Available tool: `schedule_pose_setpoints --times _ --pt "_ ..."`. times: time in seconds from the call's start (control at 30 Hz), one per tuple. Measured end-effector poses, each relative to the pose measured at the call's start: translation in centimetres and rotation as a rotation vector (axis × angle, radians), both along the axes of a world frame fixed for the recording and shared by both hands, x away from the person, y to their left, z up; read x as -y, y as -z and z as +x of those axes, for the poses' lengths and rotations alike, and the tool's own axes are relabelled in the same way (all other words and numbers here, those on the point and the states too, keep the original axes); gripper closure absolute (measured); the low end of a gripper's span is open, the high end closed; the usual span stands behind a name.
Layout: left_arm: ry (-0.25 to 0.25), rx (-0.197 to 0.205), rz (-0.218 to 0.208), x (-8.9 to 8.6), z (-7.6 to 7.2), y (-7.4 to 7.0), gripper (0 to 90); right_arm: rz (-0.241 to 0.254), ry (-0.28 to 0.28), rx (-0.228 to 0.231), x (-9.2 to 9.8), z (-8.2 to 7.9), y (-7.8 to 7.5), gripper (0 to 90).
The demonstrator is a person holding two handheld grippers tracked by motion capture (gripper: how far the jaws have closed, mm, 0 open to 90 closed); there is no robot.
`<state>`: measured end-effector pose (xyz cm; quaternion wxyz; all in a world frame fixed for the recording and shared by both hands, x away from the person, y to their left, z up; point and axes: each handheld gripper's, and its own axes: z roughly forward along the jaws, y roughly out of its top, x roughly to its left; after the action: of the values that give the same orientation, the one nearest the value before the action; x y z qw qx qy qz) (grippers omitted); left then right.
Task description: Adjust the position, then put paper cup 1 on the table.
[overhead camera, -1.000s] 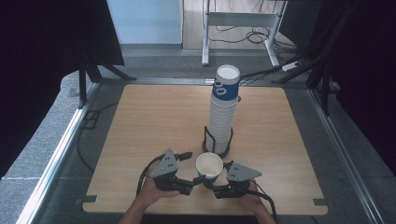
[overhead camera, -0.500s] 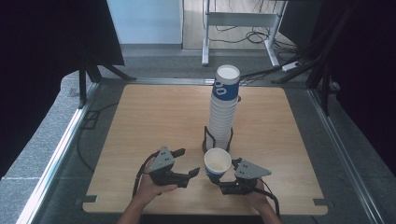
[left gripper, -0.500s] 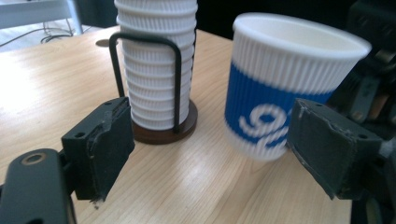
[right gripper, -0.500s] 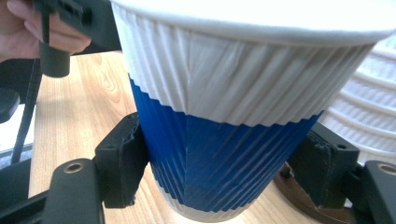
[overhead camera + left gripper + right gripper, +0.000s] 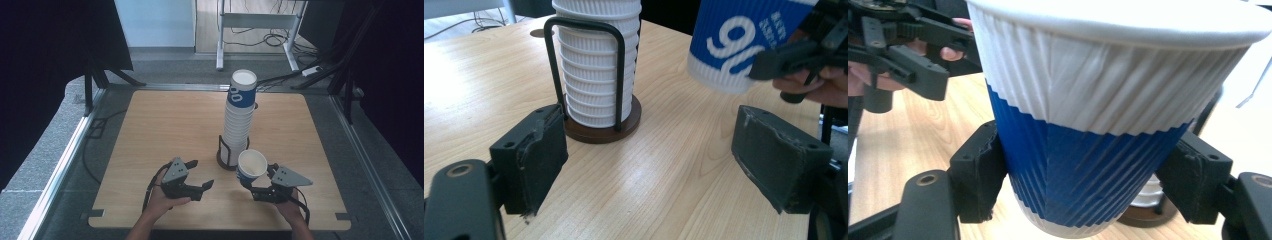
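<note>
Cup point(image 5: 1088, 150), blue band w/ white "90", clamped btwn right gripper point(image 5: 1093, 175) fingers.

Paper cup point(image 5: 744, 40) in left gripper view: large white figures on blue band, reading "90", last figure partly cut by black tool part in front. Small white print above figures near top edge, too small and blurred to read. Same cup point(image 5: 1098, 125) in right gripper view: blue band and white ribbed band, no print on side shown. Top cup of stack point(image 5: 242, 90) in high view: white rounded marks on blue band, "00"-like, not surely readable.
</note>
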<state>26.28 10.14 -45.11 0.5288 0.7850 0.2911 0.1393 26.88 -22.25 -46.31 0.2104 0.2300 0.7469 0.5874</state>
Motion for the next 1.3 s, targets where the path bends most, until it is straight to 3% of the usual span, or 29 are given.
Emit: schedule_pose_setpoints --times 0.17,0.83,1.3 --pt "-0.005 0.009 0.022 0.2 0.0 0.1 15.0 0.012 0.032 0.002 1.2 0.2 -0.2 26.2" --pt "-0.006 0.011 0.033 0.2 0.0 0.2 15.0 0.034 0.126 0.001 4.3 1.0 -0.2 26.2" --pt "-0.001 0.007 0.051 0.6 0.0 0.6 15.0 0.013 0.23 -0.028 6.6 2.1 0.8 26.2"
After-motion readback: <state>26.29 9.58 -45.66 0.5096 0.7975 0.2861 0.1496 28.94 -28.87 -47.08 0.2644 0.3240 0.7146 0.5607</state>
